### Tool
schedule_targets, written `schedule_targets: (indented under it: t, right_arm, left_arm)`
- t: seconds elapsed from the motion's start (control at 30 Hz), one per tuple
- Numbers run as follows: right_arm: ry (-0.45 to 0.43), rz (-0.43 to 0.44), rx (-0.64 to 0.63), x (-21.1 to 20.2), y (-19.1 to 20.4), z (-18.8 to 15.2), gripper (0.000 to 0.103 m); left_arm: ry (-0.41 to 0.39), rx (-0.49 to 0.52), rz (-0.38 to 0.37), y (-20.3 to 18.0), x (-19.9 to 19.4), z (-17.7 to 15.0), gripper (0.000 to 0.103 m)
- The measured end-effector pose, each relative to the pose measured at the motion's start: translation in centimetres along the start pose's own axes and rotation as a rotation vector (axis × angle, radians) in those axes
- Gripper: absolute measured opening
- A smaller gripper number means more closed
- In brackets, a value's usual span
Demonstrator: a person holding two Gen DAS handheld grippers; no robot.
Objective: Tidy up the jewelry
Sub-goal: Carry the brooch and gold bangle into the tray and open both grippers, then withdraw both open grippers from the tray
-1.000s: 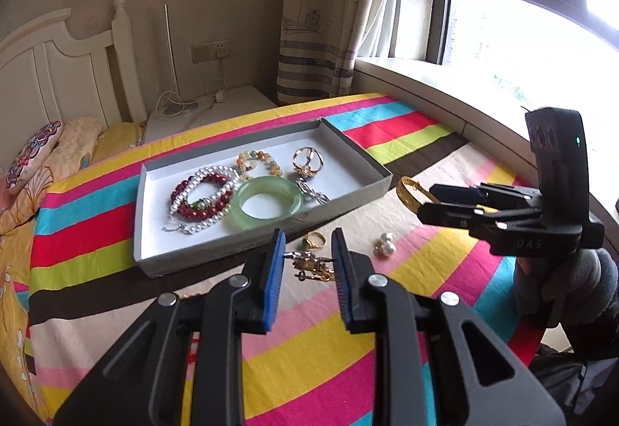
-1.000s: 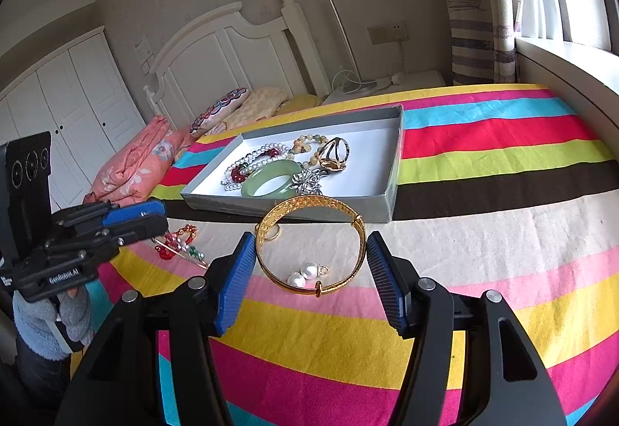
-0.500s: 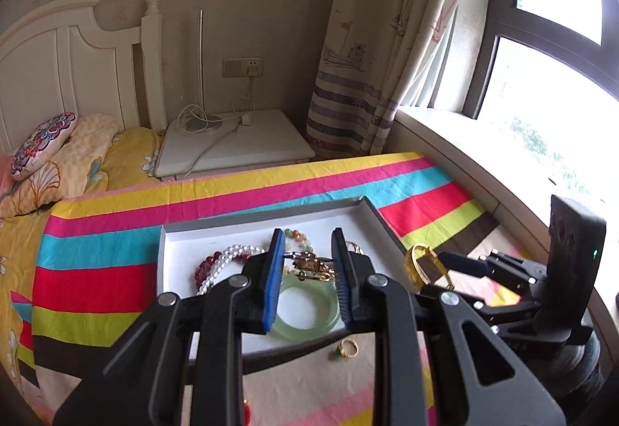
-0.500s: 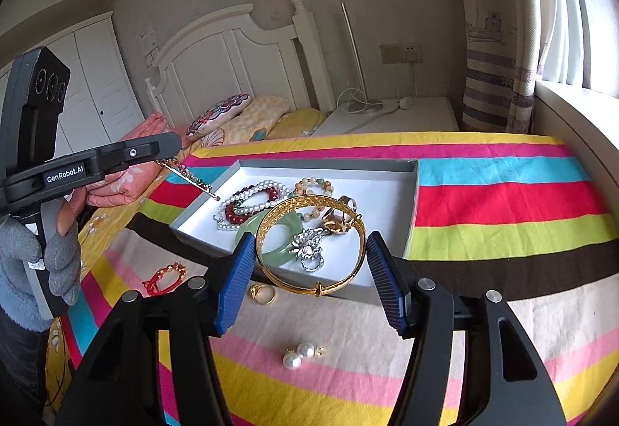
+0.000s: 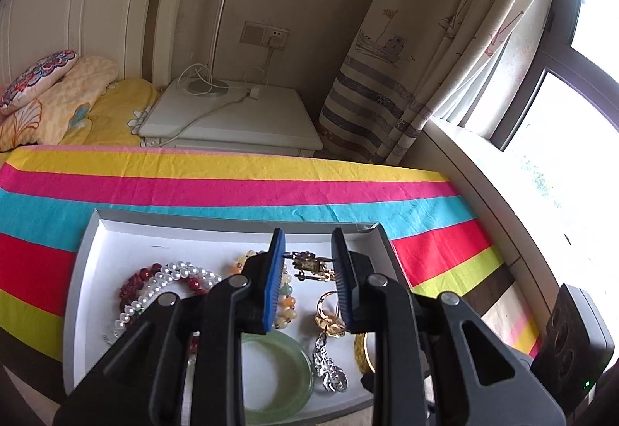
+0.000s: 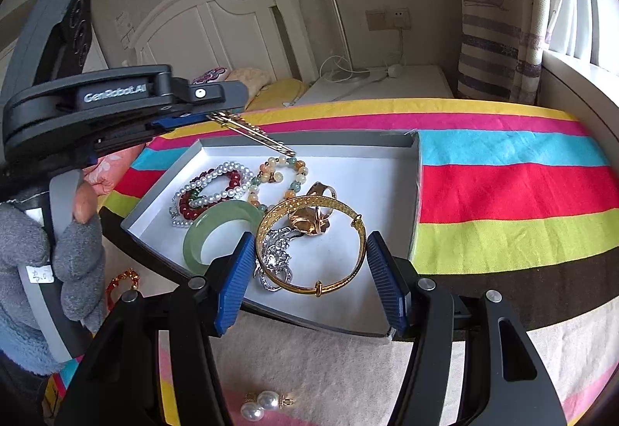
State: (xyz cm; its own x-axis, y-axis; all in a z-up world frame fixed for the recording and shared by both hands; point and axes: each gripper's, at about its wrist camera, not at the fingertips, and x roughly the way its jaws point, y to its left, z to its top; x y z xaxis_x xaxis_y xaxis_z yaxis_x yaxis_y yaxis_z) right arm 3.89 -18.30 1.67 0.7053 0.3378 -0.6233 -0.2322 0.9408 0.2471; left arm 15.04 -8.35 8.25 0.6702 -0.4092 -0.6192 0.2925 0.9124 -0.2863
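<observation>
Covering the bed, a striped sheet [image 6: 503, 194] bears a shallow grey box [image 6: 416, 194] near a white nightstand [image 5: 232, 116]. Above it, the left gripper [image 5: 308, 267] pinches a gold hairpin [image 5: 309, 265]; the right gripper [image 6: 309, 271] clamps a gold bangle [image 6: 309, 244].

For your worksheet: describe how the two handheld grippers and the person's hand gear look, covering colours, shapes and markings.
Both the left gripper and the right gripper have black angular frames, silver screws and blue ribbed pads. The left one's side reads "GenRobot.AI" in white. The hand gripping it wears a fuzzy grey glove over a light blue cuff.
</observation>
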Motion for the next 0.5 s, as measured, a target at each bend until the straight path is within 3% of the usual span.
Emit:
schedule_targets:
  t: [0.13,0.17,0.23,0.3,0.5]
  right_arm:
    - [0.001,0.003,-0.007,0.1,0.2,0.0,0.059]
    - [0.004,0.005,-0.004,0.1,0.2,0.0,0.060]
    - [0.007,0.013,0.010,0.2,-0.1,0.0,0.068]
    - [-0.003,0.030,0.032,0.0,-0.6,0.0,0.069]
    - [-0.048,0.068,0.107,-0.8,-2.1,-0.1,0.069]
  left_arm:
    - [0.013,-0.048,-0.032,0.3,2.2,-0.8,0.024]
    - [0.013,-0.060,-0.022,0.5,2.7,-1.0,0.028]
    - [0.035,-0.081,-0.007,1.0,3.4,-1.5,0.043]
    - [0.042,-0.094,0.008,1.5,3.4,-1.9,0.070]
    - [0.021,-0.122,0.037,3.3,0.6,-2.6,0.085]
